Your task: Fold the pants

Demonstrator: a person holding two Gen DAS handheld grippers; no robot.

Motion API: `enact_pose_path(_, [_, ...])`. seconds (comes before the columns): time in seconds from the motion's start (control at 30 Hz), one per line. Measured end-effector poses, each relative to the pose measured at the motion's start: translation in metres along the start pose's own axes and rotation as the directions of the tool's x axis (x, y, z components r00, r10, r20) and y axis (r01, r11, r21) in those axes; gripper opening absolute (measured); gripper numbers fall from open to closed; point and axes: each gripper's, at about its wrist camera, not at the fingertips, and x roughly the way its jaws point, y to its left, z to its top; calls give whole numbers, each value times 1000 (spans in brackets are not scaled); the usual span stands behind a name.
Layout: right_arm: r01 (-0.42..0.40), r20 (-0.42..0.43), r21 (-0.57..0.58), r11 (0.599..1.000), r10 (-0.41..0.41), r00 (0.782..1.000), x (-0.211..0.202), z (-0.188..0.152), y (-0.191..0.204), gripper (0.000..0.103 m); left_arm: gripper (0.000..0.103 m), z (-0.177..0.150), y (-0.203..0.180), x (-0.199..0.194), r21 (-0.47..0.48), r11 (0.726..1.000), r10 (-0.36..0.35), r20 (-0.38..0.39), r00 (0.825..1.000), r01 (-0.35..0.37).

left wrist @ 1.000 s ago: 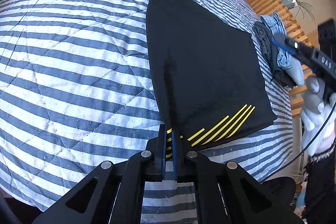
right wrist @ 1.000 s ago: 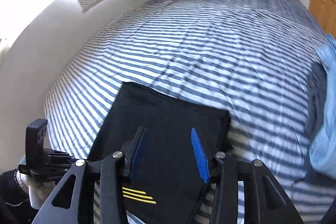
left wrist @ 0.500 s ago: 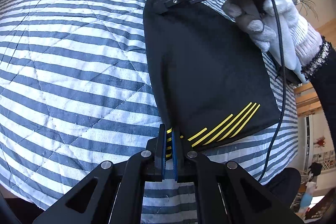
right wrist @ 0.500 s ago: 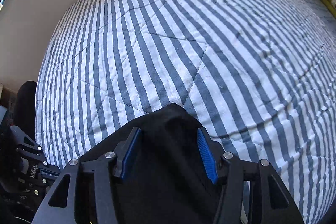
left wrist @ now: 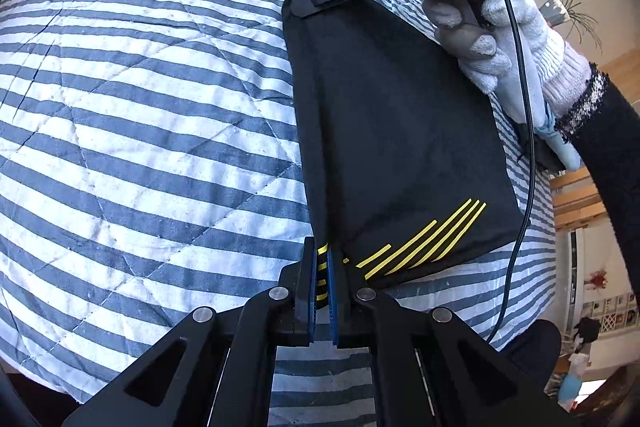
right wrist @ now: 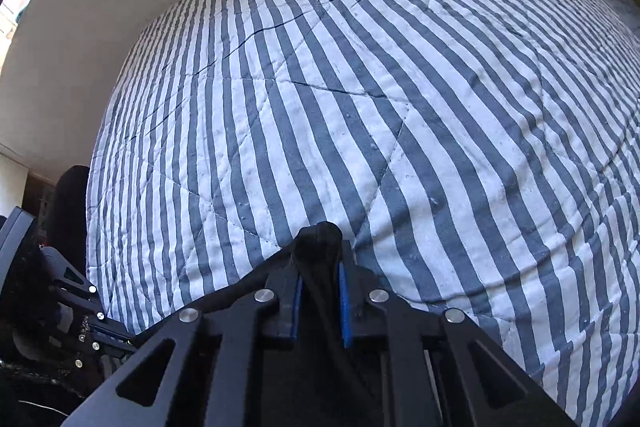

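A quilted bedspread (left wrist: 140, 115) in blue and white stripes fills most of both views. On it, from the centre toward 3 o'clock in the left wrist view, the folded black pants (left wrist: 400, 131) are laid flat, with three yellow stripes (left wrist: 432, 239) running across the near corner at about 5 o'clock. The left gripper (left wrist: 322, 267), at 6 o'clock in its own view, is clamped on the near left corner of the pants, the fabric being pinched between its blue pads (left wrist: 332, 291). The right gripper (left wrist: 304, 3) is seen at 1 o'clock in that view, at the far left corner of the pants, and is held by a hand in a white glove (left wrist: 500, 39) with a black cable (left wrist: 520, 147) hanging from it. In the right wrist view, the right gripper (right wrist: 318, 267) is closed on a bunched black fold (right wrist: 318, 239) of the pants at 6 o'clock, the fabric being squeezed between its pads. Light blue cloth (left wrist: 560, 143) is glimpsed at 3 o'clock, beyond the sleeve.
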Motion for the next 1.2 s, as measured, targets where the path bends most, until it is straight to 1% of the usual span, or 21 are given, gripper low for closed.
enact_pose_path(0.03, [9, 12, 2, 1000, -9, 1000, -1, 2, 2, 10, 4, 2, 4, -3, -7, 1000, -7, -1, 1000, 7])
enact_pose_path(0.1, [30, 49, 21, 999, -31, 998, -5, 8, 4, 10, 4, 7, 12, -9, -4, 1000, 13, 12, 1000, -13])
enact_pose_path(0.2, [59, 101, 103, 993, -69, 992, -12, 21, -10, 10, 4, 24, 30, -23, 17, 996, 85, 54, 995, -86])
enact_pose_path(0.27, [78, 131, 162, 984, -100, 986, -13, 31, -19, 9, 4, 45, 45, -33, 33, 991, 127, 76, 989, -130])
enact_pose_path(0.33, [105, 152, 216, 971, -140, 978, -14, 40, -28, 9, 4, 72, 65, -39, 30, 984, 175, 88, 981, -178])
enact_pose_path(0.4, [111, 176, 285, 952, -166, 970, -17, 47, -38, 9, 4, 103, 83, -43, 40, 970, 236, 102, 966, -241])
enact_pose_path(0.47, [119, 199, 346, 931, -196, 960, -23, 52, -51, 9, 4, 138, 92, -43, 81, 949, 294, 121, 948, -305])
enact_pose_path(0.57, [126, 214, 442, 888, -241, 947, -30, 56, -74, 9, 4, 185, 94, -36, 158, 919, 341, 140, 929, -361])
enact_pose_path(0.63, [119, 217, 508, 853, -261, 941, -29, 56, -91, 9, 4, 210, 97, -29, 160, 920, 336, 140, 931, -356])
enact_pose_path(0.7, [94, 216, 554, 827, -252, 943, -26, 54, -108, 10, 4, 220, 97, -16, 145, 927, 326, 141, 935, -346])
enact_pose_path(0.73, [78, 214, 560, 825, -235, 948, -24, 54, -112, 12, 4, 222, 98, -13, 133, 933, 317, 134, 939, -334])
enact_pose_path(0.77, [69, 213, 561, 825, -224, 951, -24, 54, -116, 16, 8, 228, 105, -8, 119, 939, 309, 125, 943, -323])
enact_pose_path(0.8, [63, 216, 564, 823, -221, 951, -27, 52, -117, 22, 14, 228, 112, -9, 102, 948, 291, 113, 950, -303])
enact_pose_path(0.83, [60, 221, 569, 820, -222, 950, -33, 51, -120, 29, 21, 217, 119, -12, 83, 953, 283, 107, 953, -292])
enact_pose_path(0.9, [48, 245, 566, 823, -224, 943, -47, 44, -119, 33, 36, 205, 135, -24, 23, 960, 274, 124, 954, -279])
enact_pose_path(0.93, [30, 256, 567, 823, -211, 943, -54, 38, -119, 37, 38, 197, 141, -30, -20, 966, 258, 127, 958, -257])
enact_pose_path(0.97, [0, 265, 572, 820, -185, 946, -59, 30, -117, 38, 42, 184, 146, -37, -74, 974, 223, 121, 967, -215])
enact_pose_path(1.0, [-28, 267, 577, 816, -156, 951, -63, 21, -114, 42, 45, 165, 148, -44, -119, 979, 180, 108, 978, -167])
enact_pose_path(1.07, [-66, 262, 573, 817, -106, 959, -64, 2, -105, 44, 45, 142, 148, -46, -178, 980, 107, 93, 990, -89])
enact_pose_path(1.13, [-90, 248, 571, 816, -68, 966, -59, -16, -95, 45, 46, 122, 142, -41, -221, 975, 38, 78, 996, -20])
enact_pose_path(1.2, [-94, 224, 572, 815, -45, 973, -50, -32, -84, 46, 50, 111, 131, -34, -224, 974, 8, 72, 997, 8])
